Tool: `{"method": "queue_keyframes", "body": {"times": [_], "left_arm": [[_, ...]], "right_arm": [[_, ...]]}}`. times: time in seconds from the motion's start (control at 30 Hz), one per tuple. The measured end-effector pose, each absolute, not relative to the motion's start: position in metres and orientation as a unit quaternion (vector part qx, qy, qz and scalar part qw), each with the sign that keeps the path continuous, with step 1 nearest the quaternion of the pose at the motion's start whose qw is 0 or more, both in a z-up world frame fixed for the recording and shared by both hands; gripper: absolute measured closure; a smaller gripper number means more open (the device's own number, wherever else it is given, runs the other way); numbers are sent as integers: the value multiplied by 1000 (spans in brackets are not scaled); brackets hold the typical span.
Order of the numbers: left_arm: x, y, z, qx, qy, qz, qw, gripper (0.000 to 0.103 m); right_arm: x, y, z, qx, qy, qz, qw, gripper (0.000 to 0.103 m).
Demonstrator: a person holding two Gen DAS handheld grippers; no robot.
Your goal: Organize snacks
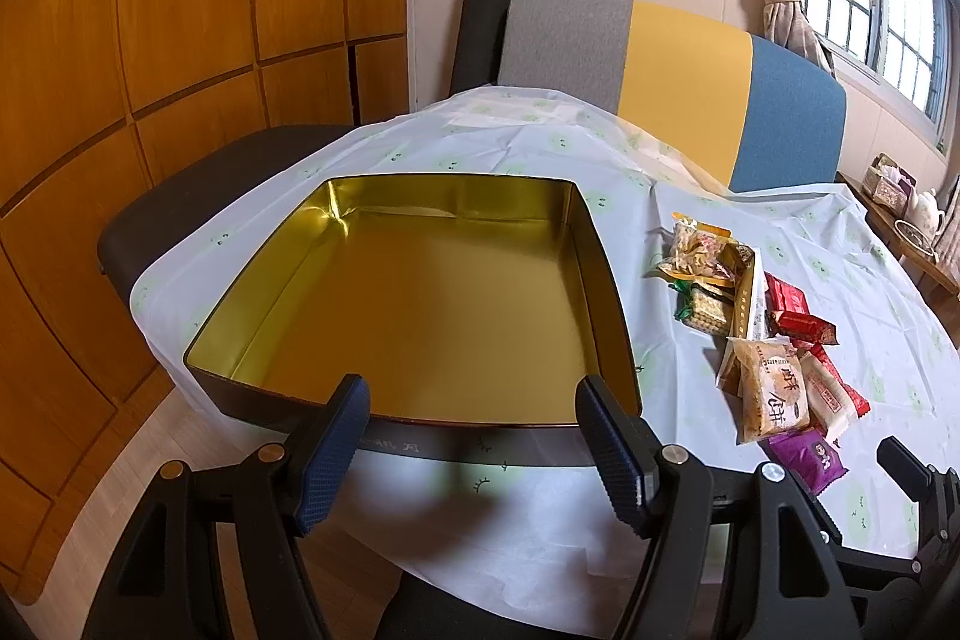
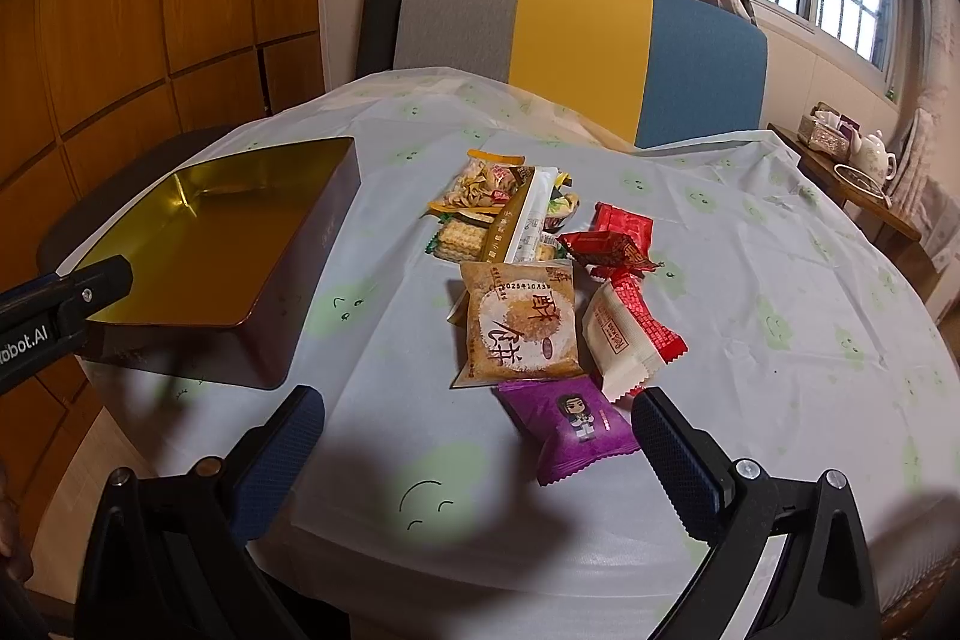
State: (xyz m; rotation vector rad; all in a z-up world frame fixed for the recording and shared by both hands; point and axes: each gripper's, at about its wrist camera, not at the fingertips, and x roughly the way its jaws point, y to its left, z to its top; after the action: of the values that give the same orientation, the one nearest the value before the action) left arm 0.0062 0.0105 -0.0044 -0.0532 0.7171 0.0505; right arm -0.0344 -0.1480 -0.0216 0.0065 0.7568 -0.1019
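An empty tin box (image 1: 420, 304) with a gold inside and dark outer walls lies on the table; the right wrist view shows the tin box (image 2: 198, 244) at the left. My left gripper (image 1: 474, 436) hovers open over its near wall, nothing between its fingers. A pile of wrapped snacks (image 2: 540, 268) lies right of the tin: a purple packet (image 2: 570, 430) nearest me, a brown pastry packet (image 2: 519, 328), red packets (image 2: 612, 238) and a wafer pack (image 2: 459, 238). My right gripper (image 2: 480, 454) stands open just short of the purple packet, touching nothing.
A pale cloth with green smiley prints (image 2: 750, 280) covers the table. A grey, yellow and blue chair back (image 2: 576, 40) stands behind it. A side table with a teapot (image 2: 876, 154) is at the far right. Wooden cabinets (image 1: 150, 40) line the left.
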Motion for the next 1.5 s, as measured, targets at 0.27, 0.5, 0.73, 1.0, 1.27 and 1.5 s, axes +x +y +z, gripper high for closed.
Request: {"method": "queue_keyframes", "body": {"times": [0.27,0.5,0.73,1.0,1.27,1.5], "left_arm": [[6,7,-4,-20,351,20,936,31],[7,-2,-1,-20,347,-18,937,31],[1,-20,5,-36,328,-120,936,21],[10,-56,11,-14,344,-211,915,17],[54,-111,7,27,431,-246,868,38],[89,-162,-19,25,512,-257,819,38]], "right_arm": [[-33,-157,-17,2,362,-59,930,0],[-22,-181,-11,7,364,-65,929,0],[6,-238,9,36,382,-49,922,0],[36,-322,31,33,420,-52,906,0],[47,-386,1,67,433,-65,897,0],[53,-392,-7,89,463,-71,879,0]]}}
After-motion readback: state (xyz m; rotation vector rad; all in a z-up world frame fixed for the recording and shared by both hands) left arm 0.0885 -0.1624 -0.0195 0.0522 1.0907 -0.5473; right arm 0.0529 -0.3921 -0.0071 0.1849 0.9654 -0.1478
